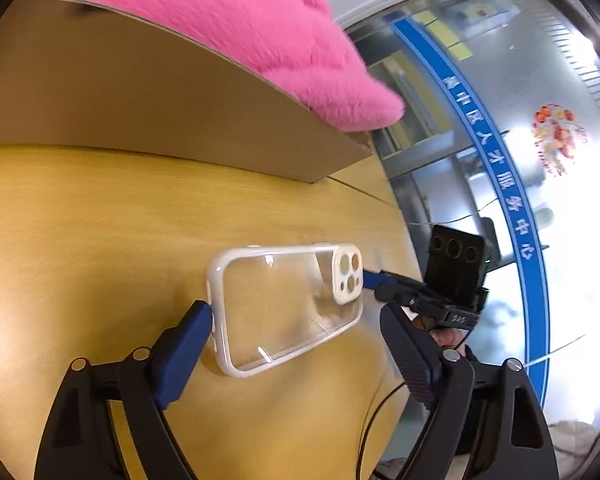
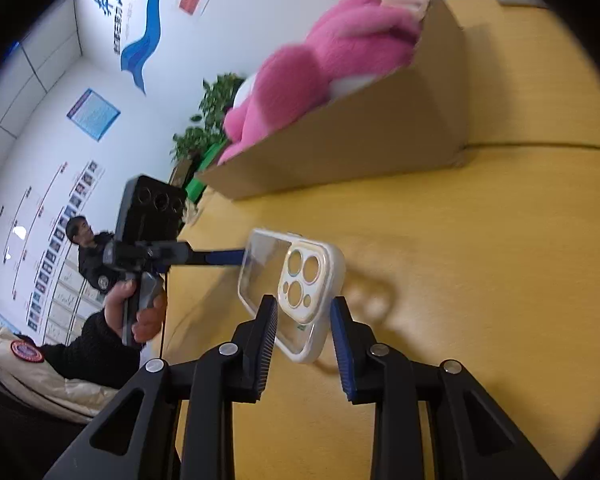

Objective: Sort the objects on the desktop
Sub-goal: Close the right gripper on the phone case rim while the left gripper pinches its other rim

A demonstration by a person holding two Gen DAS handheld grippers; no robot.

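Left gripper [image 1: 300, 328]: fingers spread wide at the long sides of the case; the left pad [image 1: 188, 344] is at the white rim, the other stands apart, seemingly to steady it, not to clamp it.
Phone case [image 1: 288, 304]: clear back, white bumper; appears tilted, camera end raised off the yellow desk [image 1: 80, 220].
Right gripper [image 2: 304, 344]: fingers parted, straddling the camera end; whether they touch it cannot be told.
Cardboard box [image 2: 340, 148]: open, behind the case, holding a pink plush toy [image 2: 332, 68]; the likely destination.
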